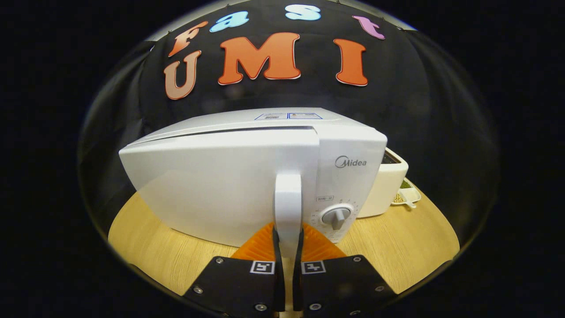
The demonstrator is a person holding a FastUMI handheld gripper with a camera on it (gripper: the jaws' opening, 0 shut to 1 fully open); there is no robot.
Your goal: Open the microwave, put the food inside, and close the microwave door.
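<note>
A white microwave (pixel 220 185) stands on the wooden table (pixel 397 247), right in front of me. Its door (pixel 212 194) is a little ajar, with a dark gap along the top edge. A vertical white handle (pixel 288 207) runs down the door's right side, next to the control panel with a round dial (pixel 337 216). My gripper (pixel 288 247) is shut on the lower part of this handle, one finger pressing on each side of it.
A cream-coloured appliance (pixel 388 185) stands just right of the microwave, behind it. Beside that lies a small white tray (pixel 408 194) with greenish and yellowish bits in it. Bare tabletop spreads to the left and right of my fingers.
</note>
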